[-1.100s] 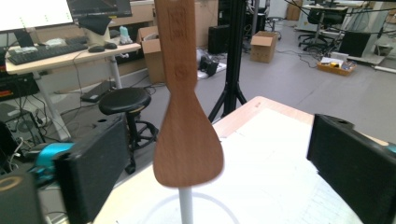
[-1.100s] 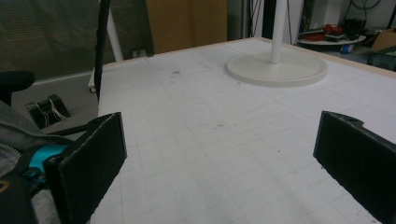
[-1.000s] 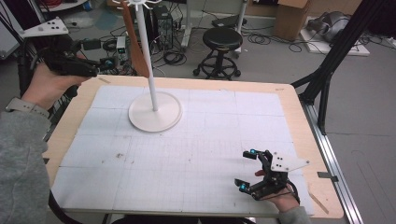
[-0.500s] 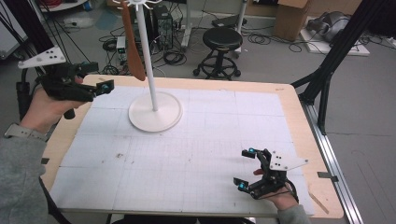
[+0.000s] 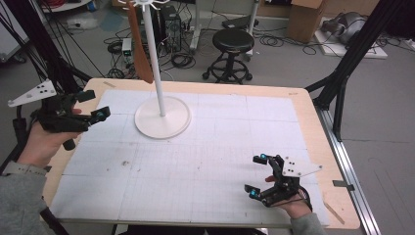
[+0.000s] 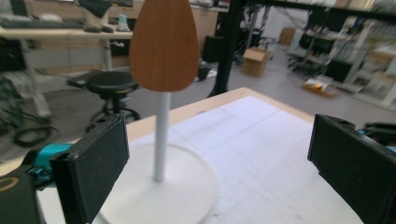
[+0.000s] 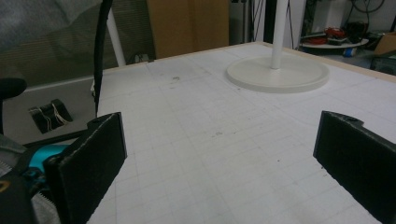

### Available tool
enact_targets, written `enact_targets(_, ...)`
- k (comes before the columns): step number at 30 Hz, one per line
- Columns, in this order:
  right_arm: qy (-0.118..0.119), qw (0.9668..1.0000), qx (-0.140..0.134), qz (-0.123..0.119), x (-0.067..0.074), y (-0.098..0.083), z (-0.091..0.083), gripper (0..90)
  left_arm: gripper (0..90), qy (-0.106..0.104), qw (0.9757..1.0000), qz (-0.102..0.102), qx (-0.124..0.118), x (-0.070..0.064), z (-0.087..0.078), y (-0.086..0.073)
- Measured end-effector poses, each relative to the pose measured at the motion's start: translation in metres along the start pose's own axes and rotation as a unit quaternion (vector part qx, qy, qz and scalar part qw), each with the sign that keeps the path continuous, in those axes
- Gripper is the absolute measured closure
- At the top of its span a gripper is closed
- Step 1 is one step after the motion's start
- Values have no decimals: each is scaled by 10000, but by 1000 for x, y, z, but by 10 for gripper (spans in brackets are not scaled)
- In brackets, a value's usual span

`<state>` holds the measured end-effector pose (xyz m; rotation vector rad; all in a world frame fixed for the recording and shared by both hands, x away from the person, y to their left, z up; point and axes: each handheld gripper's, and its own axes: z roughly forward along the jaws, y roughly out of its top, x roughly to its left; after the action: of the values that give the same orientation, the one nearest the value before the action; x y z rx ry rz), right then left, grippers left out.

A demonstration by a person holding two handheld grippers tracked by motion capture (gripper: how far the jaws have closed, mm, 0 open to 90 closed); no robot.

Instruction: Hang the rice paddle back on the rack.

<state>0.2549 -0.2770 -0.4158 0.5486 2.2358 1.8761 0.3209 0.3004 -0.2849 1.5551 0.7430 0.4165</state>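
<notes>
White gridded mat (image 5: 195, 161) covers a wood-edged table (image 5: 313, 122) in a lab with cables on the floor. Nearest, at the front right of the high view, right gripper (image 5: 258, 175) sits low over the mat, held by a hand (image 5: 293, 205), jaws spread wide with nothing between them; its own view shows both black pads far apart over bare mat, stand base (image 7: 278, 72) farther off. Left gripper (image 5: 93, 105) is at the table's left edge, raised above it, held in the left hand (image 5: 46, 142), jaws apart and holding nothing, pointed toward the stand. In the left gripper view its pads frame the white pole (image 6: 161, 135) and the round base (image 6: 173, 196), near but not touching. Wooden spatula (image 5: 139, 46) hangs from the top of the white stand (image 5: 155, 58), blade down, just beside the pole on its left in the high view; the left gripper view shows its rounded blade (image 6: 163, 44) above and in front of the pole. Beyond the table, black stool (image 5: 234, 41) and cardboard box (image 5: 301, 19) stand on the floor.
</notes>
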Motion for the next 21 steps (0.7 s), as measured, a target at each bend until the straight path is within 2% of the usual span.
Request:
enact_targets(5,23,10000,6,3,-2,1,3,14,59,135,9996,166,183,-6,4,-19)
enact_targets(12,23,10000,-10,21,-6,1,6,14,60,226,9994,214,178,-13,1,-42)
enact_targets(14,27,10000,-24,32,-7,1,6,14,59,324,9987,342,208,-18,0,-48)
enact_targets(18,31,10000,-17,71,-7,1,6,14,59,315,9979,481,289,-27,-2,-61)
enact_targets(21,28,10000,8,80,-7,0,6,14,59,229,9986,421,221,-33,-4,-71)
